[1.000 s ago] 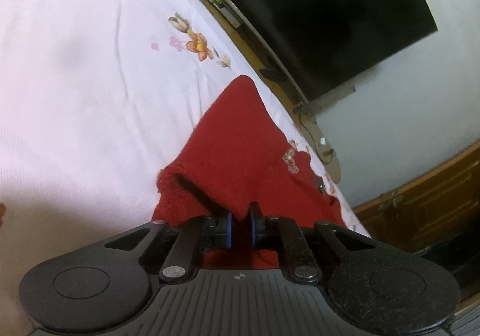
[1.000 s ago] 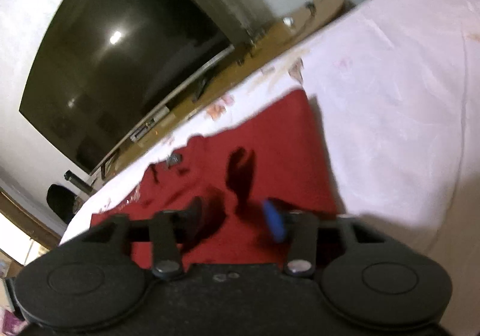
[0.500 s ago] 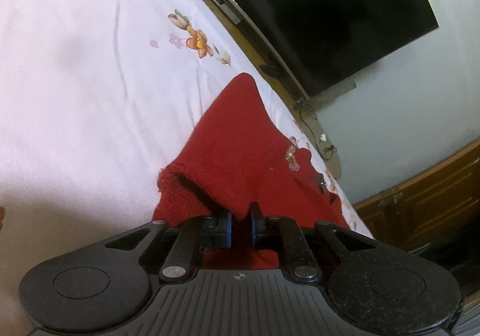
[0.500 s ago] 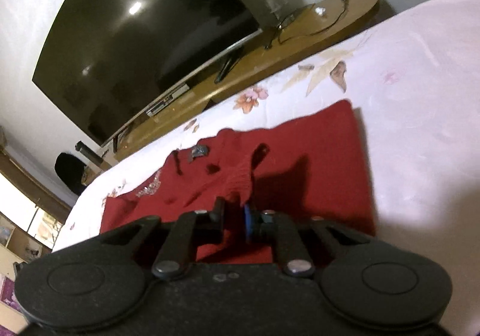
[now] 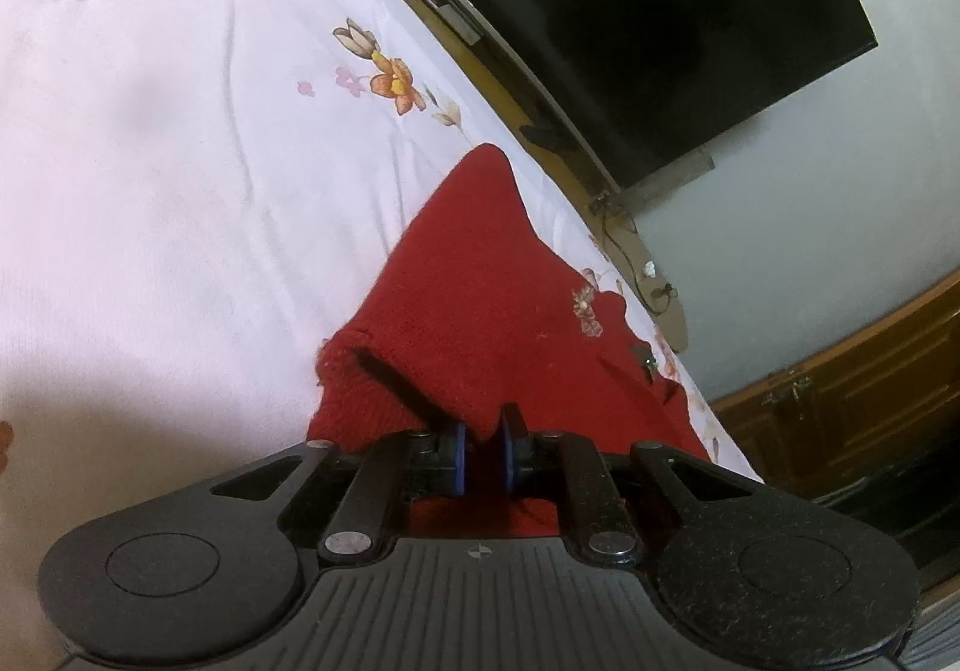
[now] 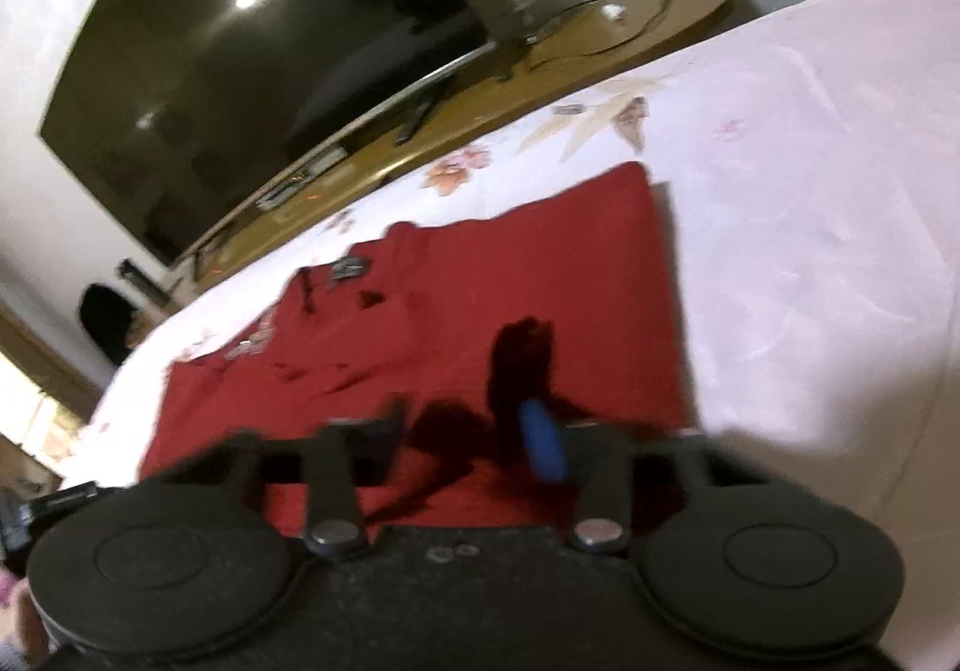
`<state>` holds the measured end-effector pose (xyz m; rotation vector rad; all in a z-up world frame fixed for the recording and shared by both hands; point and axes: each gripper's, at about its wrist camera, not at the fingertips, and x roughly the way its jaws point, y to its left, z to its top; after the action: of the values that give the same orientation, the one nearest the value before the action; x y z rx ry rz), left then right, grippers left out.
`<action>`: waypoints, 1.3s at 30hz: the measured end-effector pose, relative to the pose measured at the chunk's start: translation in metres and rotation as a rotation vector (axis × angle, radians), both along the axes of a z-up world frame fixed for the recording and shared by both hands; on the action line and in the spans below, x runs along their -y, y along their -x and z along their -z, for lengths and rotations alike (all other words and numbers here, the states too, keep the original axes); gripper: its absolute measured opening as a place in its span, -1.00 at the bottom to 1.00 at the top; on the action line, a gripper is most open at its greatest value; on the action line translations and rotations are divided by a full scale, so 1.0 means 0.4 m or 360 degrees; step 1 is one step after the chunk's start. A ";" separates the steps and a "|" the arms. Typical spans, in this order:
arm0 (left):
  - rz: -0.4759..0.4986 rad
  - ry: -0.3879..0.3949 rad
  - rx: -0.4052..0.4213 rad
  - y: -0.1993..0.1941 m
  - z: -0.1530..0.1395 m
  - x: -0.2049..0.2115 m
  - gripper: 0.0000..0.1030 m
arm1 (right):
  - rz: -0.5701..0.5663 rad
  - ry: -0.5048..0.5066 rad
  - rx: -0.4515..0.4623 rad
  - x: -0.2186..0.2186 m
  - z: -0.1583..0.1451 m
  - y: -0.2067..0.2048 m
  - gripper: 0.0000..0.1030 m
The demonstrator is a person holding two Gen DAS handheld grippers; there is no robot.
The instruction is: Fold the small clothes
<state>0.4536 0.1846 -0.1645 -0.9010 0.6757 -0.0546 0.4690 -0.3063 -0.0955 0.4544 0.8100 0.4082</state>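
A small red knit garment (image 5: 480,299) lies on a white flowered bedsheet (image 5: 180,161). My left gripper (image 5: 483,452) is shut on a raised fold at the garment's near edge, pinched between the blue pads. In the right wrist view the same garment (image 6: 480,263) lies spread flat, with small dark trims near its far edge. My right gripper (image 6: 468,425) hovers over the garment's near part. Its jaws are opening, nothing is between them, and the cloth below carries their shadow. This view is blurred.
A large dark television (image 6: 240,71) stands on a long wooden shelf (image 6: 540,65) just beyond the bed's far edge, with cables and a set-top box on it. A wooden cabinet (image 5: 840,389) stands against the wall. The bedsheet (image 6: 810,191) stretches wide to the garment's right.
The right gripper closed on a fold of the garment half a second ago. Now its jaws are apart and the cloth lies flat. The left gripper keeps its pinch and has not moved.
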 end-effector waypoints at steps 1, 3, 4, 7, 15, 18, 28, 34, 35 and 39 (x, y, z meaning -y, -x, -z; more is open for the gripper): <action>-0.0002 -0.0009 -0.0003 0.002 -0.004 0.004 -0.75 | 0.0001 -0.0051 0.0025 0.006 -0.011 0.001 -0.58; 0.0001 -0.0065 -0.0010 0.006 -0.014 0.016 -0.75 | 0.0068 -0.0176 0.0117 0.034 -0.041 0.012 -0.41; -0.0002 -0.0088 -0.0011 0.007 -0.019 0.022 -0.73 | 0.0129 -0.0201 0.0150 0.049 -0.052 0.017 -0.39; -0.0019 -0.0148 0.0004 0.024 -0.039 0.033 -0.61 | 0.0153 -0.0176 0.0093 0.072 -0.045 0.019 -0.38; -0.0040 -0.0251 0.0018 0.150 -0.079 0.068 -0.57 | 0.0003 -0.0024 -0.0002 0.043 0.020 0.001 -0.92; -0.0046 -0.0344 -0.0006 0.203 -0.088 0.078 -0.57 | 0.0048 0.0029 0.0091 0.044 -0.012 0.006 -0.94; -0.0048 -0.0549 -0.0104 0.326 -0.102 0.093 -0.49 | -0.0018 0.0144 0.0253 0.043 -0.032 0.052 -0.42; 0.0013 -0.0707 -0.0110 0.356 -0.133 0.117 0.17 | -0.0073 0.0376 0.0109 -0.005 -0.023 0.046 -0.22; 0.0007 -0.0768 -0.0108 0.366 -0.143 0.123 0.55 | -0.0057 0.0320 0.0121 0.005 -0.040 0.067 -0.08; 0.0108 -0.0836 -0.0099 0.433 -0.153 0.110 0.58 | -0.0097 0.0208 0.0113 0.059 -0.068 0.215 0.18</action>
<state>0.2806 0.1406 -0.1033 -0.3759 0.7324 0.0885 0.3831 -0.3299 -0.0683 0.2929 0.7777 0.4228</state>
